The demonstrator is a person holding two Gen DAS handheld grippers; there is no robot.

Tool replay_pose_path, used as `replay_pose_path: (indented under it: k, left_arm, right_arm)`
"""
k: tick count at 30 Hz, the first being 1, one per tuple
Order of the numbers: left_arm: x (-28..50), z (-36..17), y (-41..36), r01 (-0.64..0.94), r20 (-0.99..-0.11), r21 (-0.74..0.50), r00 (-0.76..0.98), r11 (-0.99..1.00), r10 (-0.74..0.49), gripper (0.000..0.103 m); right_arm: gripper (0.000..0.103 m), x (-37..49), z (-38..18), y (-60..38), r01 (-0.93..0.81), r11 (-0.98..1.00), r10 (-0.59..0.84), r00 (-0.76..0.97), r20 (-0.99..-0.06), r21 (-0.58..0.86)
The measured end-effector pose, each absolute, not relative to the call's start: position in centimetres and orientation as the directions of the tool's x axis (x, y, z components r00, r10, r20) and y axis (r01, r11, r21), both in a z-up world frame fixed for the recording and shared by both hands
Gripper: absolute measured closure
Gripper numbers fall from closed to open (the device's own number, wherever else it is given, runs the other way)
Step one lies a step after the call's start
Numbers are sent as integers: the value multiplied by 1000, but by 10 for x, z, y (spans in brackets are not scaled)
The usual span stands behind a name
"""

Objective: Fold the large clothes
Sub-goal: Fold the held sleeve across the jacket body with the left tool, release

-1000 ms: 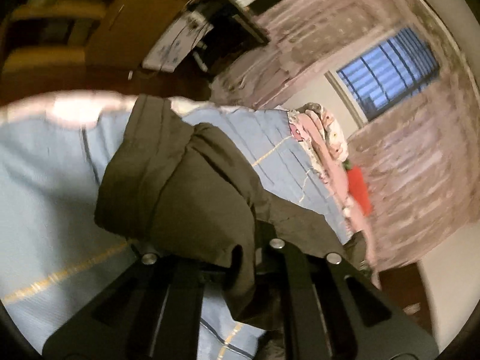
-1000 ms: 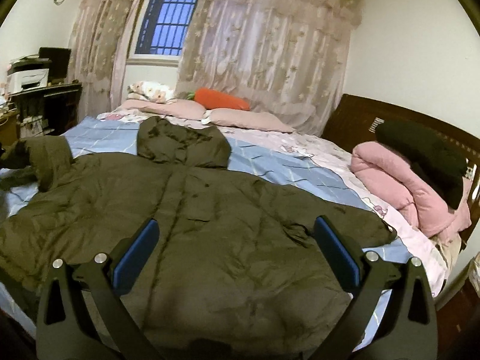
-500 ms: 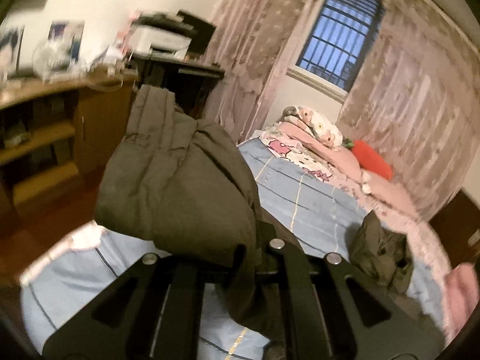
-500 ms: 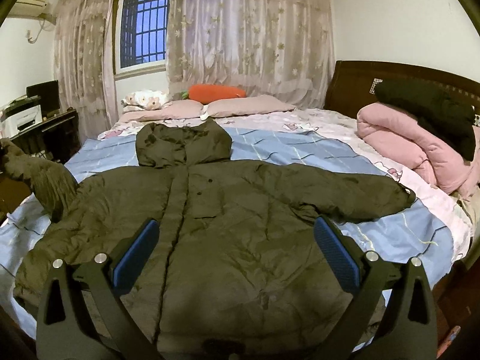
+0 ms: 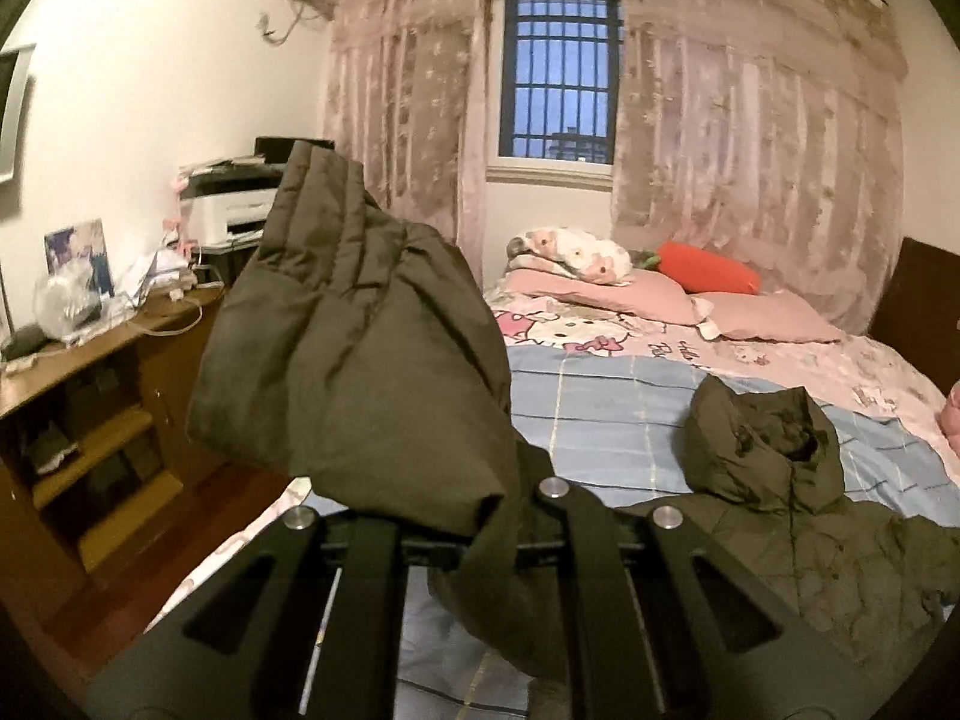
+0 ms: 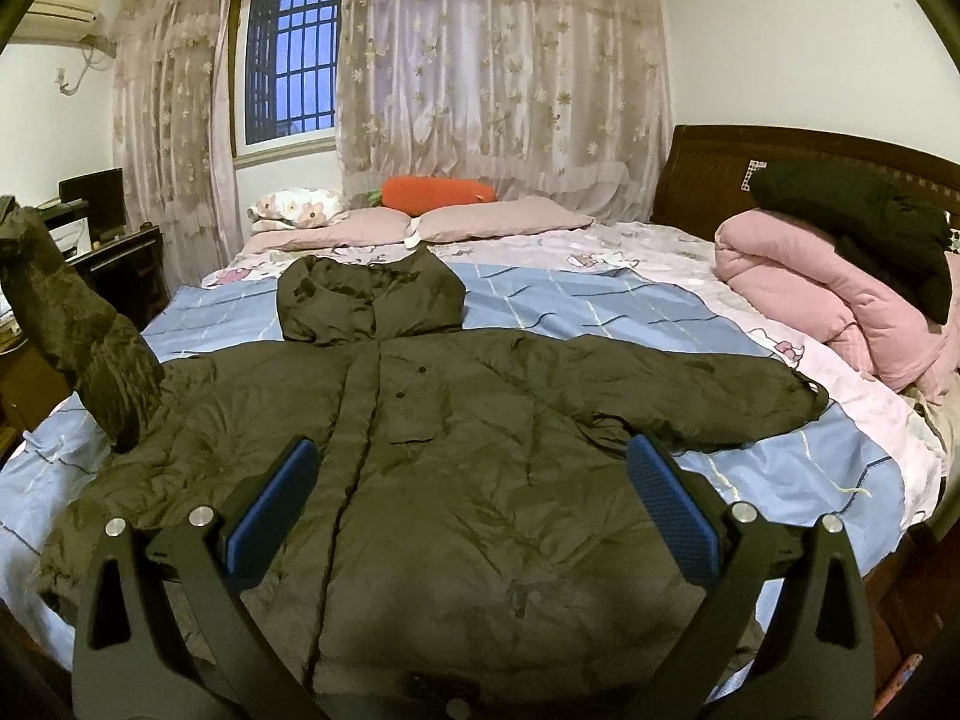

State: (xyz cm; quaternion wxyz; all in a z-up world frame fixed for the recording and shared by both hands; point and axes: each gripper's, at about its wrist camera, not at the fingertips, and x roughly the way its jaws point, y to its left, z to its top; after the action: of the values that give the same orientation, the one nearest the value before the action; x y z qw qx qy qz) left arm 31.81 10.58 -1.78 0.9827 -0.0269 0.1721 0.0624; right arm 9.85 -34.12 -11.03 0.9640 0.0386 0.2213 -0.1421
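Lying flat on the quilted blue bed (image 6: 600,312), the puffy olive coat (image 6: 480,450) spread its hood toward twelve o'clock. The left tongs (image 5: 480,534) were clamped on its ribbed sleeve (image 5: 360,360), raised at nine o'clock. The right tongs (image 6: 474,492) gaped, empty, above the hem.

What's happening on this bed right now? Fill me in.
A person with a gripper in each hand is folding a big olive coat spread face up on the bed. The left gripper is shut on the end of one sleeve and holds it up off the bed, at the left edge of the right camera's view. The right gripper hangs open above the coat's lower front, holding nothing. The other sleeve lies flat, and nothing is folded yet.
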Motion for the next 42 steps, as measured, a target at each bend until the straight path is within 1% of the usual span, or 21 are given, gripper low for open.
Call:
replay_pose_path:
  k: [10, 19, 42]
  left_arm:
    - [302, 9, 46, -34, -323, 79, 945, 996, 58, 96]
    - [293, 10, -11, 49, -332, 150, 943, 987, 3, 96]
    - [299, -19, -96, 165, -410, 187, 909, 968, -76, 93]
  right_arm:
    - [1, 78, -106, -358, 313, 949, -270, 863, -427, 31]
    - [1, 66, -104, -377, 335, 941, -281, 859, -427, 56]
    - [1, 62, -108, -386, 325, 945, -277, 849, -450, 31]
